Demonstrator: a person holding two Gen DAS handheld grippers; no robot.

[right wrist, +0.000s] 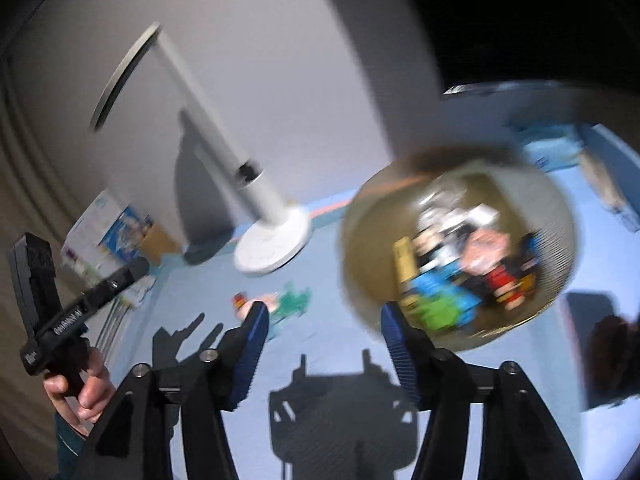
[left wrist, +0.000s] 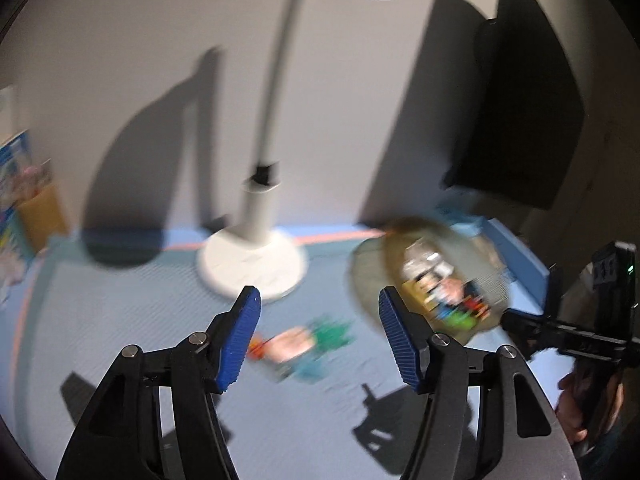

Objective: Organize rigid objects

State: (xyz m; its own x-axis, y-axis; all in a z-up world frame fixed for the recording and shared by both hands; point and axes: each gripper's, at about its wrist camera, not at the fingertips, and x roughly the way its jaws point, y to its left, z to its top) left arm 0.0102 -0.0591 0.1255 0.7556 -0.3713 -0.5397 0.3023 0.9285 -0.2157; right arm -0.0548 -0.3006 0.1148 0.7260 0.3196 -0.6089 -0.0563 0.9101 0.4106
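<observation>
A small toy figure (left wrist: pixel 300 346), pink, green and orange, too blurred to name closer, lies loose on the blue table (left wrist: pixel 120 320), apart from the woven basket (left wrist: pixel 368 276) that already holds a heap of toys; probably it is left to gather. The left claw (left wrist: pixel 318 336) hangs above it, released and empty, pointing down toward it. The right claw (right wrist: pixel 322 354), also released and empty, tilts down just before the basket's rim. A white lamp (left wrist: pixel 256 256) stands behind.

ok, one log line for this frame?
left tool: open, empty | right tool: open, empty | toy: loose on mat | basket: holds toys | view: blurred
</observation>
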